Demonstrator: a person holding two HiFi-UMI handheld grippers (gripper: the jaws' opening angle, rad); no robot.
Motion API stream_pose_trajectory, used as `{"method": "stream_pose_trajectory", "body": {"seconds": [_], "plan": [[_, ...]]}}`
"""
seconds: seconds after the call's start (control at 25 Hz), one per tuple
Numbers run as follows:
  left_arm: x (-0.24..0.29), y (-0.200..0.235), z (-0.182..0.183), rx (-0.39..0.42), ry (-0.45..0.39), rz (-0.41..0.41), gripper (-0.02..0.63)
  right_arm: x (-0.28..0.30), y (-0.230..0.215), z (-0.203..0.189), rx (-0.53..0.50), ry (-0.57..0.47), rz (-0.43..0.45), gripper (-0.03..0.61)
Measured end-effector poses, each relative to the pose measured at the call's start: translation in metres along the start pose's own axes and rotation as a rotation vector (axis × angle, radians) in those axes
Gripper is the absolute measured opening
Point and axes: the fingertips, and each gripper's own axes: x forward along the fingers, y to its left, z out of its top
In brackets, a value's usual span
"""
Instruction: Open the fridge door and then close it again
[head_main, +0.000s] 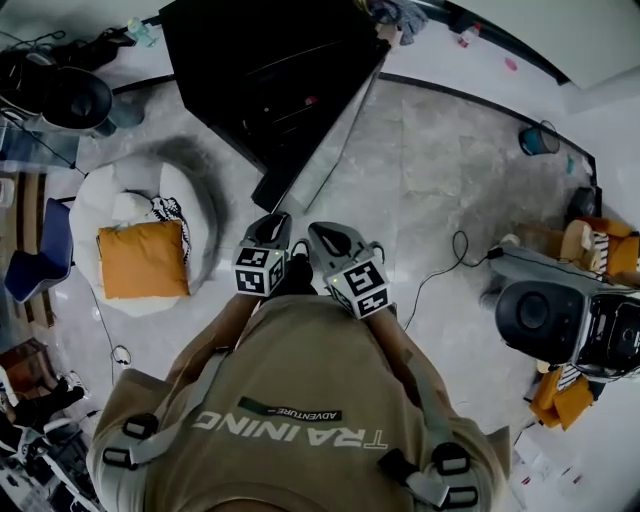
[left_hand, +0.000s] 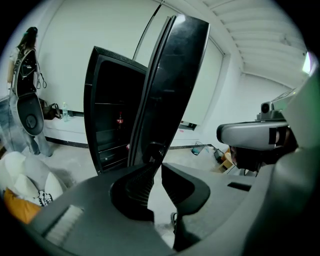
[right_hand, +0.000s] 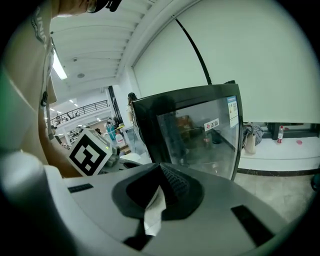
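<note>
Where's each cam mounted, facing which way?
Head view: on the person's head, looking steeply down; shows shoulders, left gripper, right gripper, open fridge door.
Left gripper view: on the left gripper, facing the door's edge past parted jaws; right gripper's body at right.
Right gripper view: on the right gripper, facing the door's glass; jaws shut, left's marker cube at left.
Shared: all three see the door.
</note>
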Motion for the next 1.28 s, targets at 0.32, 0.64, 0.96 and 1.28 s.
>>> {"method": "stream_pose_trajectory", "body": {"seconds": [0.32, 0.64, 0.96, 1.28], "plan": [[0.007, -0.045, -0.022, -0.087, -0.005, 0.121, 0.041, -0.040, -0.036, -0.016, -0.062, 0.009, 0.132, -0.005], [0.025, -0.114, -0.039, -0.118, -0.030, 0.221, 0.035, -0.091, -0.081, -0.030, -0.146, 0.009, 0.281, -0.005], [0.040, -0.164, -0.046, -0.180, -0.052, 0.312, 0.032, -0.121, -0.098, -0.041, -0.199, 0.027, 0.354, -0.005], [0.052, -0.180, -0.048, -0.192, -0.024, 0.292, 0.029, -0.129, -0.105, -0.053, -0.135, 0.044, 0.347, -0.005]]}}
